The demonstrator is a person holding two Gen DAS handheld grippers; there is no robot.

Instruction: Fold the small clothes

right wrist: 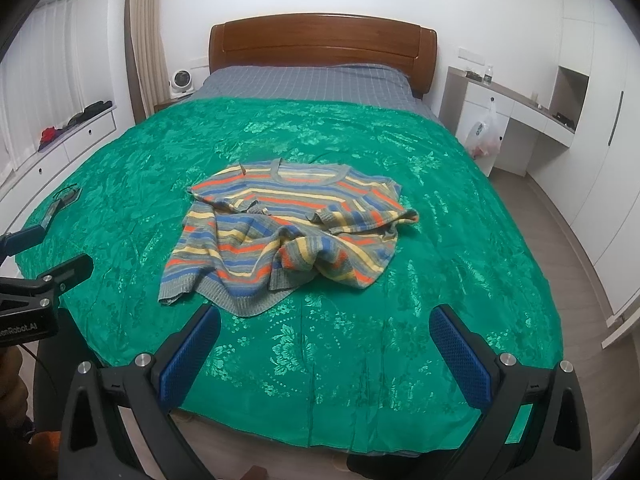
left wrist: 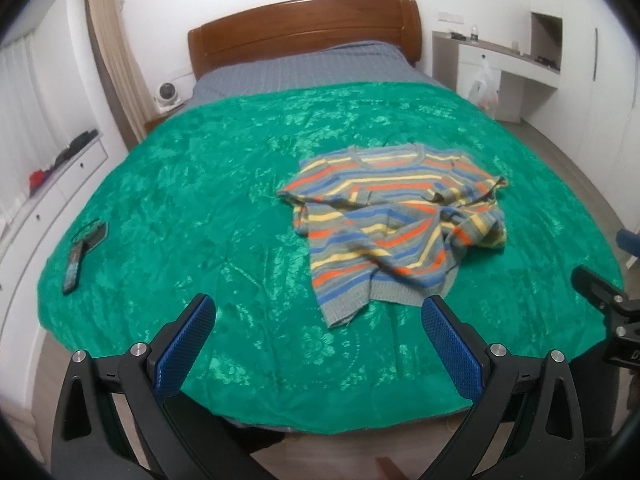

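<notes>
Nearest, both tongs hang spread apart and empty over the foot of the bed: left tongs (left wrist: 318, 354), right tongs (right wrist: 326, 360). Beyond lies the green bedspread (right wrist: 460, 248), and on it the rumpled striped sweater (right wrist: 288, 236), hem toward me, collar toward the headboard (right wrist: 320, 40). It sits at one o'clock from the left tongs, eleven from the right, about equally near.

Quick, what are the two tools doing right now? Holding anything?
Left tool: open, holding nothing.
Right tool: open, holding nothing; the striped sweater lies untouched on the bed.
</notes>
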